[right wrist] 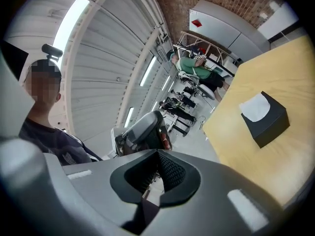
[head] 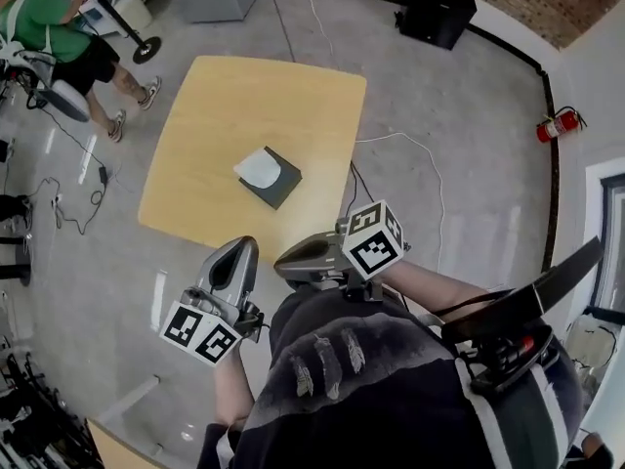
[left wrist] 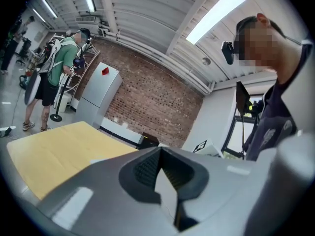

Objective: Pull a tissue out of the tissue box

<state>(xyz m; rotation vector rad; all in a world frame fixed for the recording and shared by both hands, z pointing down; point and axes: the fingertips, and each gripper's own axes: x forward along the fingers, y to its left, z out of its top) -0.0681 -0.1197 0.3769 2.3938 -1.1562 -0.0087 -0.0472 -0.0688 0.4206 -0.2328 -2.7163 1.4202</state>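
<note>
Claws both pressed closed, empty: left claw (head: pixel 241 248), right claw (head: pixel 284 259) near me, short of table (head: pixel 210 106). Tissue box (head: pixel 277 185) sits mid-table, tissue (head: pixel 259 168) on top. I should open one, pinch tissue only, other steadying box, pull upward.

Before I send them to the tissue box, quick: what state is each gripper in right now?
Left gripper: closed, holding nothing.
Right gripper: closed, holding nothing.
</note>
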